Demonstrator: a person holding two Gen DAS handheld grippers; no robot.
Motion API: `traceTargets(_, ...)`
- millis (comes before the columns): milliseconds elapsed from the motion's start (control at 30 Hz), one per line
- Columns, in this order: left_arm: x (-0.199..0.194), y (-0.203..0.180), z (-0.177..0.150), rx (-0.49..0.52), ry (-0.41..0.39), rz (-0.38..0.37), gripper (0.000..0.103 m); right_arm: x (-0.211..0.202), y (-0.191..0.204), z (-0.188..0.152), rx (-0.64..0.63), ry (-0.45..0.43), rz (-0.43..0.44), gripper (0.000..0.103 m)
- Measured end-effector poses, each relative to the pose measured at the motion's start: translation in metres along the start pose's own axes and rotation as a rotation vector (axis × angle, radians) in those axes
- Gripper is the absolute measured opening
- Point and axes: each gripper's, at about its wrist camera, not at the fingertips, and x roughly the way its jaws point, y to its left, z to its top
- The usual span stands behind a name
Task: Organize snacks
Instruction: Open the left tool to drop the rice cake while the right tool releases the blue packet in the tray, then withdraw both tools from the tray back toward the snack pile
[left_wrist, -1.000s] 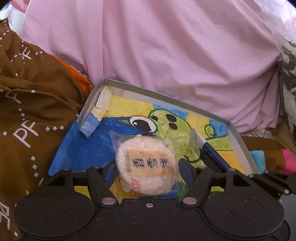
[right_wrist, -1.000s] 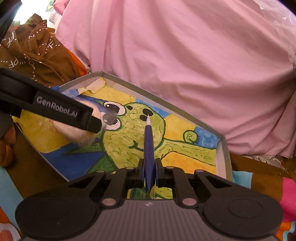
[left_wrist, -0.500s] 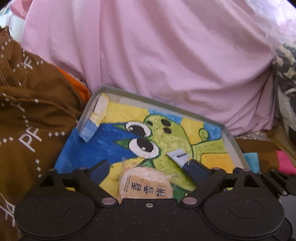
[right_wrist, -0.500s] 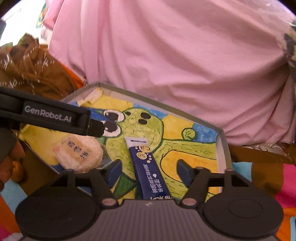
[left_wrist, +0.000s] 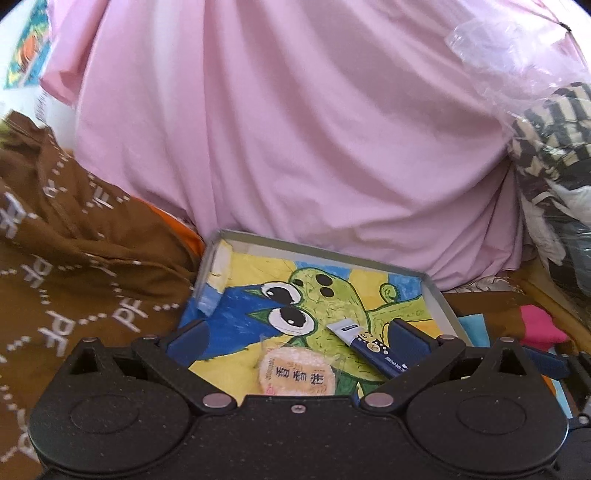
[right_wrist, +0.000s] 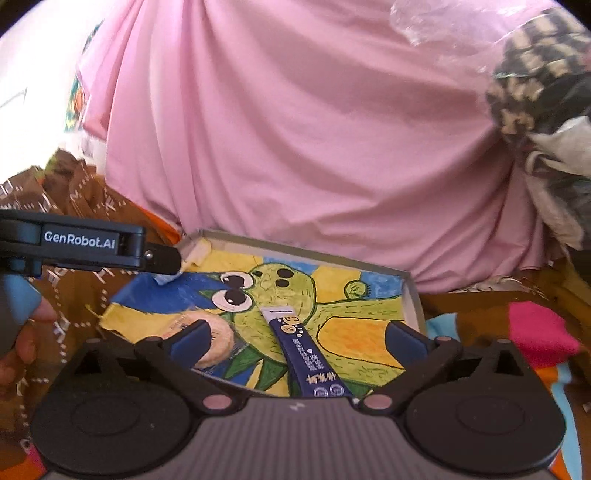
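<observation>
Fig. Both snacks released into tray; grippers backing off.

Detail: 1 s ago the left gripper (left_wrist: 297, 341) clamped the round rice cracker (left_wrist: 297, 374) and the right gripper (right_wrist: 295, 338) pinched the blue sachet (right_wrist: 304, 349). Now both lie flat on the painted floor of the grey tray (left_wrist: 437, 295), cracker just beside sachet w/ wrappers near touching. Each gripper's jaws stand wide apart, holding nothing, and both have drawn back toward the tray's near edge. Pink cloth (left_wrist: 295, 129) behind tray, brown garment (left_wrist: 74, 277) at its left. Judgement: placement step looks done for these 2 items; next, prob. fetch more snacks, none visible here.
</observation>
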Motion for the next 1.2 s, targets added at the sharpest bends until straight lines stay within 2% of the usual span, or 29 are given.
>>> traceTargets(333,-0.072,-0.010,-0.020,0.056,-0.028,0.004,0.102,-0.064,0.000,-0.007,0.053,-0.029,-0.008,0.103)
traceTargets(633,-0.122,-0.015,-0.053,0.107,0.004,0.000,0.102,-0.114,0.008,-0.024,0.060,-0.020,-0.007,0.103)
traceTargets(1200,-0.188,-0.002,-0.130,0.112,0.109,0.073,0.102,-0.169,0.022,-0.090,0.117,0.152,-0.008,0.103)
